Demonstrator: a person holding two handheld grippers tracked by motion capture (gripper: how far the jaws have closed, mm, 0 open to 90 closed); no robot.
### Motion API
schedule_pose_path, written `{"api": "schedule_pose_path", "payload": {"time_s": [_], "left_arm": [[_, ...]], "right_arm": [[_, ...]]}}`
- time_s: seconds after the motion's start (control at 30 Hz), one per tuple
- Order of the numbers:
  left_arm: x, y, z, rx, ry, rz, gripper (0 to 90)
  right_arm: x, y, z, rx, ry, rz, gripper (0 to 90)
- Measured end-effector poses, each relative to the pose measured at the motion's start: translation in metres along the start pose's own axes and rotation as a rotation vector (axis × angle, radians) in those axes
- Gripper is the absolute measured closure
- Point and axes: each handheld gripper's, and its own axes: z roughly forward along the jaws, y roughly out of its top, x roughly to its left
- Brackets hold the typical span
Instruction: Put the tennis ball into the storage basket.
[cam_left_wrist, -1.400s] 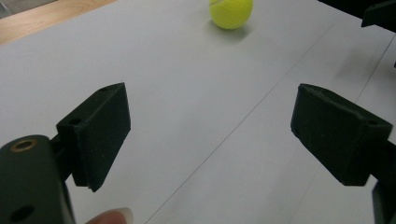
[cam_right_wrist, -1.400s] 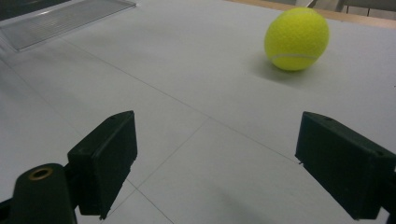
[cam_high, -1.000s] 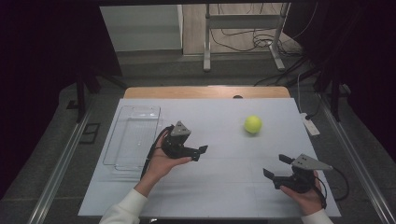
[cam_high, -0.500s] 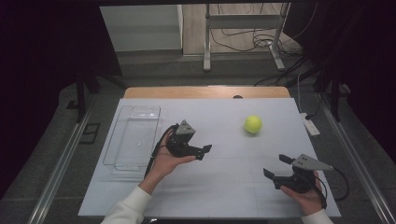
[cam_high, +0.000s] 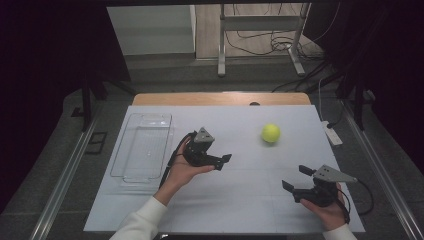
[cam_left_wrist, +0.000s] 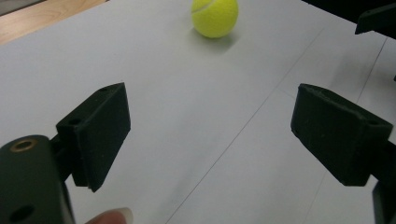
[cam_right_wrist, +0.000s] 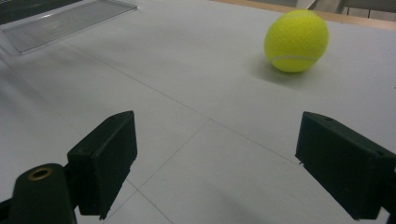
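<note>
On the table (cam_high: 240, 195) lie one tennis ball (cam_high: 270, 133) and one clear plastic tray (cam_high: 144, 147). Both tongs, left (cam_high: 220, 162) and right (cam_high: 295, 178), are wide apart, holding nothing.

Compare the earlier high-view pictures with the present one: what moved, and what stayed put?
The left gripper has moved right, across the table toward the tennis ball, jaws open, holding nothing. The right gripper, ball and clear tray stayed put.
</note>
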Motion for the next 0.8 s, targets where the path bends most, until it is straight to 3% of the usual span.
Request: {"api": "schedule_pose_path", "payload": {"time_s": [0.33, 0.8], "left_arm": [[-0.005, 0.012, 0.012, -0.005, -0.024, 0.01, 13.4], [-0.007, 0.026, 0.03, 0.022, -0.025, 0.019, 13.4]], "right_arm": [[0.0, 0.0, 0.0, -0.002, -0.001, -0.001, 13.1], [-0.001, 0.0, -0.001, -0.001, -0.002, -0.001, 13.1]]}}
